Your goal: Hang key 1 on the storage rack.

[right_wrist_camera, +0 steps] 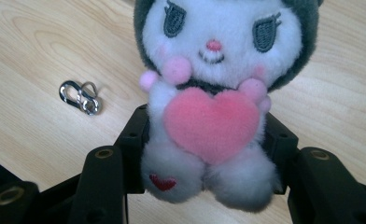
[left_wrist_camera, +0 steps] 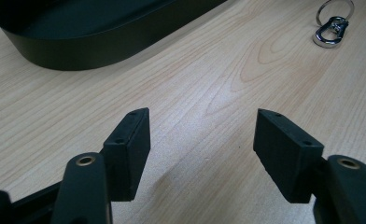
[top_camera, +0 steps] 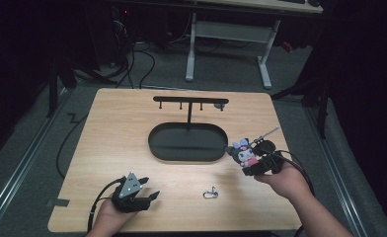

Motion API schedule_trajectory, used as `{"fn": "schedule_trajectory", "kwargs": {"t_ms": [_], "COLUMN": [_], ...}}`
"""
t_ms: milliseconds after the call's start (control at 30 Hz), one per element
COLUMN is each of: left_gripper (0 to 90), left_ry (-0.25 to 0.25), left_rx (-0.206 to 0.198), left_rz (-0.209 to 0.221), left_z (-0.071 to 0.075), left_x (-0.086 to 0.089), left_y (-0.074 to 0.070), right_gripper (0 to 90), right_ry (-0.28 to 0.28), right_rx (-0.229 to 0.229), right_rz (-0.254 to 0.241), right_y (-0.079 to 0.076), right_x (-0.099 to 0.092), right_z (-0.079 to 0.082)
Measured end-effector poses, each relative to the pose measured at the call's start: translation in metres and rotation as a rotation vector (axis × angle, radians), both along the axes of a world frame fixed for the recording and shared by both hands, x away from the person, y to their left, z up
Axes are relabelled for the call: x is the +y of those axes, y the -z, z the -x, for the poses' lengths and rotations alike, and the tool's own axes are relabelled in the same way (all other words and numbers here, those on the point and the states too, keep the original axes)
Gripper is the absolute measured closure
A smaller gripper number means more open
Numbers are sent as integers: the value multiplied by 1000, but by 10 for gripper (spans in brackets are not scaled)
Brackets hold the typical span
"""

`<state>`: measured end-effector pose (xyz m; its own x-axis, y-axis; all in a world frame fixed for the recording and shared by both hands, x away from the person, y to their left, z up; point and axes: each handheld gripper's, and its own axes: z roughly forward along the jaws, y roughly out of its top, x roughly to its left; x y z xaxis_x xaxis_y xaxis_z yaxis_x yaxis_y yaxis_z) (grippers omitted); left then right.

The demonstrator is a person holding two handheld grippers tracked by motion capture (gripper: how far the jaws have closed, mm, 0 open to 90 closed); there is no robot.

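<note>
My right gripper (top_camera: 251, 162) is shut on a small plush toy (top_camera: 245, 152), lifted above the table's right side beside the black tray (top_camera: 186, 142). In the right gripper view the plush toy (right_wrist_camera: 214, 93) has a white face, a dark hood and a pink heart, and both pads press on its lower body. A silver carabiner clip (top_camera: 210, 193) lies on the wood near the front; the clip (right_wrist_camera: 80, 97) shows left of the toy, and the clip (left_wrist_camera: 331, 31) lies ahead of my left gripper. My left gripper (left_wrist_camera: 202, 149) rests open at the front left (top_camera: 149, 197), nothing between its fingers.
A black oval tray with an upright T-shaped hanger stand (top_camera: 190, 102) sits at the table's middle. A thin metal chain or rod (top_camera: 269, 132) sticks out past the toy. The table's right edge (top_camera: 286, 163) runs close behind my right hand.
</note>
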<state>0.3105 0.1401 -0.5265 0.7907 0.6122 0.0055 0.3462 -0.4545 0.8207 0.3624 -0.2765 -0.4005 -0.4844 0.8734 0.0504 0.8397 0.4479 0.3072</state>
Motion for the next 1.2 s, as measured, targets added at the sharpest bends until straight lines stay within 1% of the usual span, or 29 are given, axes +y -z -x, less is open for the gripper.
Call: {"fn": "schedule_trajectory", "kwargs": {"t_ms": [100, 133, 233, 333, 367, 400, 433, 467, 500, 567, 600, 633, 733, 767, 933, 1033, 1100, 1200], "left_gripper": [372, 372, 371, 370, 368, 368, 365, 362, 358, 349, 345, 338, 324, 319, 299, 289, 288, 288], "left_ry": [0, 0, 3, 7, 11, 13, 17, 17, 17, 18, 18, 15, 12, 11, 10, 9, 9, 8], "left_rx": [-1, -3, -6, -9, -8, -10, -12, -15, -15, -9, -9, -9, -3, 2, 9, 4, 2, 1], "left_rz": [1, 4, 9, 10, 11, 14, 19, 27, 27, 30, 30, 36, 43, 50, 62, 62, 59, 57], "left_z": [0, 0, 0, 0, 0, 0, 0, 0, 0, 0, 0, 0, -1, -1, 0, 0, 0, 0], "left_x": [0, 0, 0, 0, 0, 1, 1, 1, 1, 3, 3, 3, 4, 4, 6, 5, 5, 5], "left_y": [0, 0, 0, 0, 0, 0, -1, -1, -1, -2, -2, -3, -3, -3, -4, -4, -4, -4], "right_gripper": [484, 484, 484, 484, 484, 484, 484, 484, 484, 484, 484, 485, 484, 484, 484, 485, 485, 485], "right_ry": [3, -3, 3, -4, -2, -2, -5, -3, -3, -2, -2, -7, -7, -13, -13, -12, -22, -24], "right_rx": [0, -4, -17, -21, -22, -22, -25, -26, -26, -31, -31, -38, -38, -41, -32, -31, -33, -42], "right_rz": [-3, -5, -16, -23, -19, -19, -16, -15, -15, -20, -20, -22, -26, -33, -43, -41, -37, -38], "right_y": [-4, -7, -15, -19, -24, -24, -29, -31, -31, -39, -39, -43, -47, -49, -52, -55, -59, -63], "right_x": [2, 2, 5, 5, 7, 7, 9, 10, 10, 13, 13, 16, 18, 20, 25, 32, 33, 35], "right_z": [-2, -4, -9, -11, -13, -13, -16, -17, -17, -22, -22, -26, -29, -33, -40, -45, -47, -49]}}
